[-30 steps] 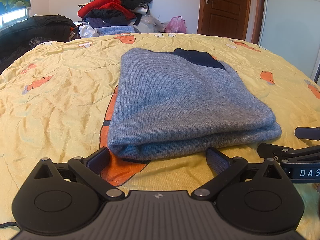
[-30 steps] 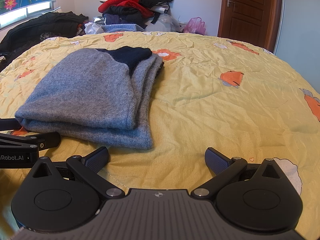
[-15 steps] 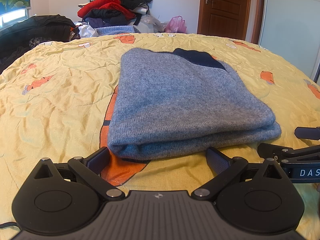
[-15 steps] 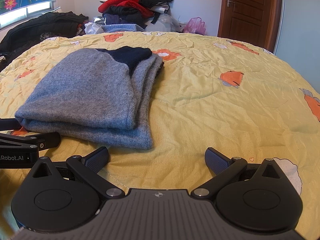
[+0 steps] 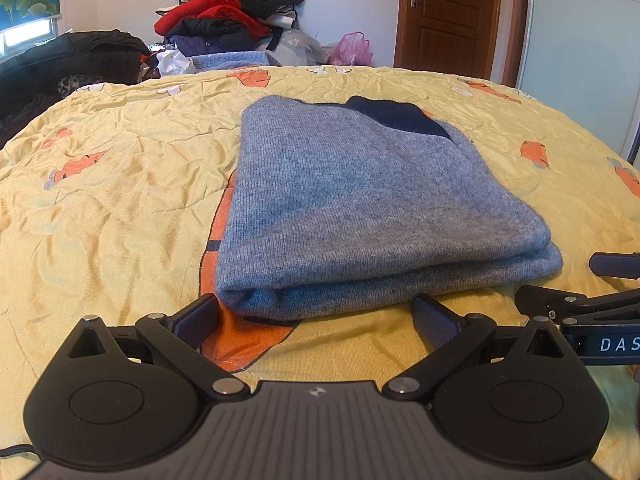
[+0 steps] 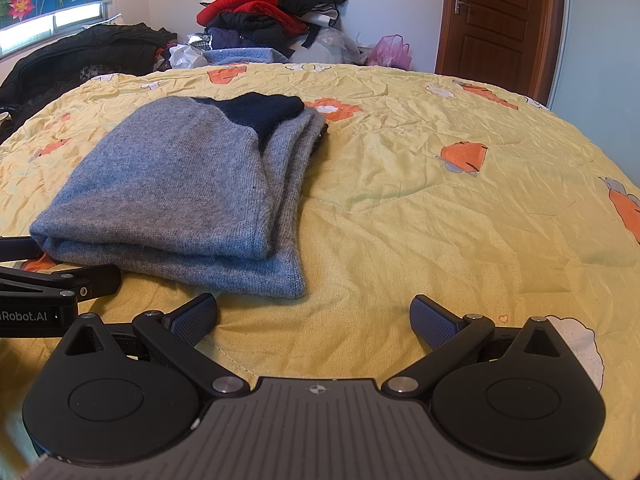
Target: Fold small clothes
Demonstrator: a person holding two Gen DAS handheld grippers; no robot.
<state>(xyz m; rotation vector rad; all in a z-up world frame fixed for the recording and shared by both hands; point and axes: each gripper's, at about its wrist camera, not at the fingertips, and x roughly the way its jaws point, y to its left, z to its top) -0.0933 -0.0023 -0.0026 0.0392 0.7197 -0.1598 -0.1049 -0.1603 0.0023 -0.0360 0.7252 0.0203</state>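
Left gripper (image 5: 316, 316) is sitting low over the bedspread (image 5: 120, 200), jaws spread wide, gripping nothing. Its left fingertip (image 5: 198, 318) is lying just beside the near left corner of the folded grey sweater (image 5: 360, 208); whether it is touching is unclear. Right fingertip (image 5: 434, 318) is lying just in front of the sweater's near fold.

Right gripper (image 6: 314, 316) is also gaping wide and holding nothing, hovering over bare yellow bedspread (image 6: 440, 220). The sweater (image 6: 180, 188) is lying at about 11 o'clock from it, near corner close to its left fingertip (image 6: 196, 316) but apart.

The sweater is resting flat on the bed, folded in stacked layers, with a dark navy patch (image 5: 400, 118) showing at its far end. In the left view it is filling 12 o'clock; the right gripper's arm (image 5: 600, 320) is poking in at 3 o'clock.

Further out at 12 o'clock, a heap of clothes (image 6: 272, 12) is piling against the wall. A pink plastic bag (image 6: 390, 52) is sitting beside it, contents not discernible. A wooden door (image 6: 496, 20) is standing at 1 o'clock.
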